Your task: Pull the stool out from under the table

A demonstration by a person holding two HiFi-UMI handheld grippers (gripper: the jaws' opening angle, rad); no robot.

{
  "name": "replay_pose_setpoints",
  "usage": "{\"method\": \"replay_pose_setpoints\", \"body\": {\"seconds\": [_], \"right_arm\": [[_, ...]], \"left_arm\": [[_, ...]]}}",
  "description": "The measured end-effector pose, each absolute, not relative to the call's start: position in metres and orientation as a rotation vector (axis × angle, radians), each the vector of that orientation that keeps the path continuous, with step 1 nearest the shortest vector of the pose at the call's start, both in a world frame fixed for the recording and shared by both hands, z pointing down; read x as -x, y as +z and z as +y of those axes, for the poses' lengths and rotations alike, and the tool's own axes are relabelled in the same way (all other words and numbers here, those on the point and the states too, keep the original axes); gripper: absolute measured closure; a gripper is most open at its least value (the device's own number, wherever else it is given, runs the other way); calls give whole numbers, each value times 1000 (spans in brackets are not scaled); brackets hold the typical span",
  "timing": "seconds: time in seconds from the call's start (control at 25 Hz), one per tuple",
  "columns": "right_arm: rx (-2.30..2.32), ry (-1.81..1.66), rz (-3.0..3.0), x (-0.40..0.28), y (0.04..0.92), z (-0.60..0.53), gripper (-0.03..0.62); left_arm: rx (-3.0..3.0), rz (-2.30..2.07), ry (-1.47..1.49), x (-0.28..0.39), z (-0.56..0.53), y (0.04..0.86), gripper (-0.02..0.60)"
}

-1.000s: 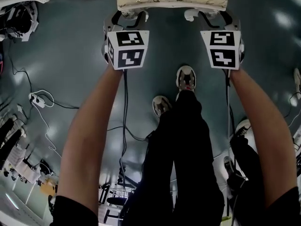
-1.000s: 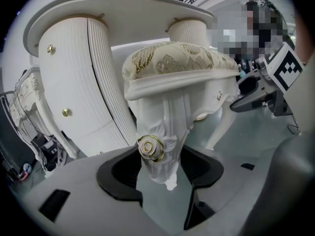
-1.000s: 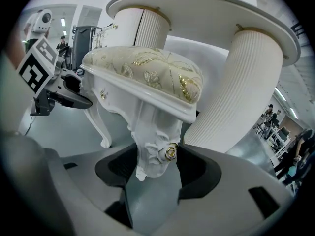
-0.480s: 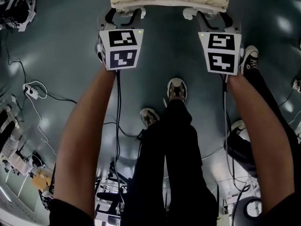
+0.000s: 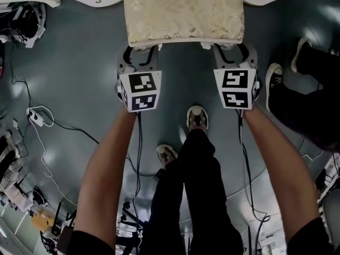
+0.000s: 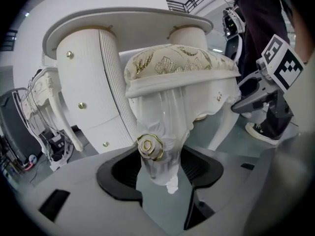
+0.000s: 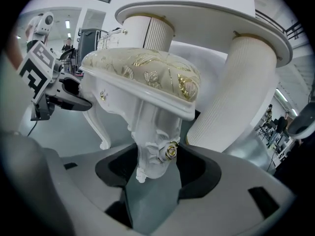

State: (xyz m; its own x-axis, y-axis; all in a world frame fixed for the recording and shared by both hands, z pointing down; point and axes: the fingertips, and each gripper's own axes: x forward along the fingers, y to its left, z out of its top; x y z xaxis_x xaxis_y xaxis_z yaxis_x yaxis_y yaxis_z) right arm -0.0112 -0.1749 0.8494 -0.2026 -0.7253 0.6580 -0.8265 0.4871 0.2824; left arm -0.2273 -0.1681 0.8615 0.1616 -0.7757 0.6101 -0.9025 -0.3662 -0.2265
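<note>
**Desk:** What is the head view showing?

**Photographer:** A person is standing over the stool (image 5: 183,12). Its gold-patterned cushion is lying at 12 o'clock from their feet. The left gripper (image 5: 139,57) is sitting at 11 o'clock and the right gripper (image 5: 234,54) at 1 o'clock, both at the seat's near edge. From up there the cushion is hiding the stool's legs.

**Desk:** And the gripper views?

**Photographer:** They are revealing the grasp. The left jaws are clamping the stool's left leg (image 6: 160,132) beside a gold rosette (image 6: 150,147), and the right jaws are clamping the right leg (image 7: 152,127). Beyond the stool, at 12 o'clock, the white table (image 6: 128,21) is standing on fluted pedestals (image 6: 91,82).

**Desk:** What is differing from a second ago?

**Photographer:** Far more cushion is showing clear of the table edge. A bystander's sneaker (image 5: 273,84) is now lying at 3 o'clock of the right gripper.
</note>
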Motion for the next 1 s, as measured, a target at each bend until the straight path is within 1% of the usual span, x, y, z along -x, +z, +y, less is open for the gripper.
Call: {"method": "replay_pose_setpoints", "body": {"seconds": [0.28, 0.6, 1.0], "right_arm": [[-1247, 172, -1953, 14, 828, -163, 344], [-1260, 185, -1956, 18, 838, -95, 345], [-1309, 223, -1915, 25, 841, -39, 345]], "left_arm": [[-2233, -1623, 977, 230, -153, 845, 324], [-2236, -1629, 954, 235, -85, 853, 324], [-2278, -1592, 980, 243, -41, 856, 324]]}}
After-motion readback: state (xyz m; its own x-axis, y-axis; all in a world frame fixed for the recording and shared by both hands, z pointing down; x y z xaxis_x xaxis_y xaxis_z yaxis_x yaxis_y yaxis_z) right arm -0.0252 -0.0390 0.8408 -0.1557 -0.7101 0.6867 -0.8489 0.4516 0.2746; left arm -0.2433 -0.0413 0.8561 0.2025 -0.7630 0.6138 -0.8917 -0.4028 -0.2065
